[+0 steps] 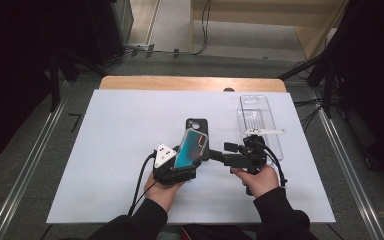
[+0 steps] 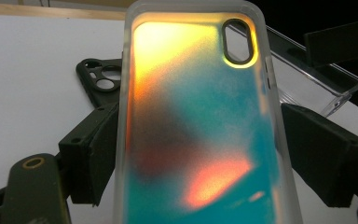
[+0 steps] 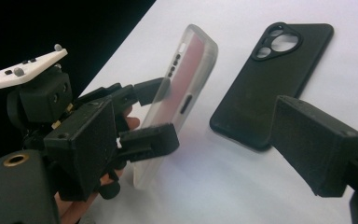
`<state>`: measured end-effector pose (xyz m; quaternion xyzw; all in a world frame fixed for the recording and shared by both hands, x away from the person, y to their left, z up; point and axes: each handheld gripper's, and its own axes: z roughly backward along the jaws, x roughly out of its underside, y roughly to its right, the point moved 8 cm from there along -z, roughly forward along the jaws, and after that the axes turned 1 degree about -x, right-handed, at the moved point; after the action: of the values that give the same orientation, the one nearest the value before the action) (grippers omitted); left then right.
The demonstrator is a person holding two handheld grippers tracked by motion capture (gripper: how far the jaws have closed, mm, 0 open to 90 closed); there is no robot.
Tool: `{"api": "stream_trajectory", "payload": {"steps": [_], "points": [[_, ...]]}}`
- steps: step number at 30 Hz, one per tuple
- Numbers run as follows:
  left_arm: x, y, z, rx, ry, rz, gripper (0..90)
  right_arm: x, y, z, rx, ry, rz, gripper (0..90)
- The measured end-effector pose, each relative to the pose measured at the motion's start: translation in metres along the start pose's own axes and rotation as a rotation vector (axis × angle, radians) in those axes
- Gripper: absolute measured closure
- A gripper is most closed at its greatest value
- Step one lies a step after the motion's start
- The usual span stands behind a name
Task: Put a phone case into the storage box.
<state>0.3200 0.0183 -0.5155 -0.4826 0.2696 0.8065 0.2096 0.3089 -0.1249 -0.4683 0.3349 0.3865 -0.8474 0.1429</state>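
An iridescent teal-and-orange phone case (image 1: 191, 147) with a frosted rim stands tilted above the table, and my left gripper (image 1: 185, 167) is shut on its lower part. In the left gripper view the case (image 2: 200, 116) sits between both black pads (image 2: 93, 154). A black phone case (image 1: 197, 125) lies flat on the white table just behind it, camera cutouts at the far end. My right gripper (image 1: 219, 154) points left toward the held case and is open, nothing between its pads (image 3: 317, 144). In the right gripper view the held case (image 3: 186, 79) shows edge-on beside the black case (image 3: 270, 79).
A clear plastic tray (image 1: 260, 122) lies at the right rear of the white table (image 1: 120, 130), behind my right hand. Its corner shows in the left gripper view (image 2: 326, 88). Dark stands and cables border the table on both sides.
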Motion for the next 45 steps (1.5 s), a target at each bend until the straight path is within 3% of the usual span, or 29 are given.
{"api": "stream_trajectory", "payload": {"steps": [14,20,22,27,30,39,45], "points": [[0.003,-0.004,0.001,-0.008,0.012,0.013,16.5,-0.01,-0.005,-0.027,0.008,-0.03,0.031,13.0],[0.005,-0.002,0.002,-0.011,0.014,0.0,16.5,-0.014,-0.004,-0.036,-0.006,-0.029,0.001,13.3],[0.005,-0.002,0.002,-0.011,0.015,0.005,16.5,-0.015,-0.004,-0.039,-0.01,-0.029,-0.005,18.0],[0.004,0.001,0.005,-0.006,0.017,0.021,16.5,-0.017,-0.004,-0.047,-0.014,-0.034,-0.012,20.2],[0.003,0.004,0.006,-0.005,0.023,0.019,16.5,-0.018,-0.004,-0.05,-0.014,-0.041,-0.022,27.1],[0.003,0.008,0.006,0.004,0.025,0.033,16.5,-0.024,-0.002,-0.051,-0.006,-0.033,-0.05,72.6],[0.003,0.008,0.006,0.004,0.032,0.024,16.5,-0.025,-0.003,-0.049,-0.009,-0.028,-0.073,75.3]]}}
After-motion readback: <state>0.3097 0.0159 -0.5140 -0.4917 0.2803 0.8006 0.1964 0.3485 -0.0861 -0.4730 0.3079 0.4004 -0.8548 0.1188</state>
